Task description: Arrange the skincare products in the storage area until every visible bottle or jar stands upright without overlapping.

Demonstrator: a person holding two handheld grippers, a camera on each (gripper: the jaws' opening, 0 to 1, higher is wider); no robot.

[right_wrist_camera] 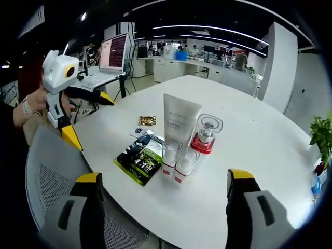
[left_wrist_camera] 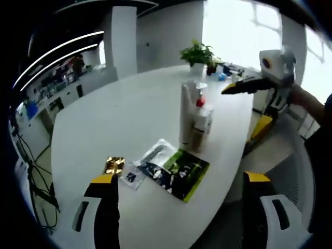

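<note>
Four skincare products stand upright in a tight cluster on the white table (right_wrist_camera: 249, 119): a tall white tube (right_wrist_camera: 179, 122), a clear-capped bottle with a red base (right_wrist_camera: 206, 135) and two small clear-capped bottles (right_wrist_camera: 170, 158) in front. In the left gripper view the tube (left_wrist_camera: 187, 111) and red-based bottle (left_wrist_camera: 201, 104) stand mid-table. Beside them lie a green-black sachet (right_wrist_camera: 140, 158), a small white sachet (right_wrist_camera: 139, 132) and a gold sachet (right_wrist_camera: 148, 120). My left gripper (left_wrist_camera: 180, 178) is open, well short of the products. My right gripper (right_wrist_camera: 166, 176) is open too, its jaws wide either side of the cluster but nearer me.
A potted plant (left_wrist_camera: 197, 54) stands at the table's far end. A grey mesh chair (right_wrist_camera: 52, 187) sits below the table edge. A laptop (right_wrist_camera: 111, 57) is on a stand beyond. Each gripper shows in the other's view, the right gripper (left_wrist_camera: 228, 89) and the left gripper (right_wrist_camera: 101, 97).
</note>
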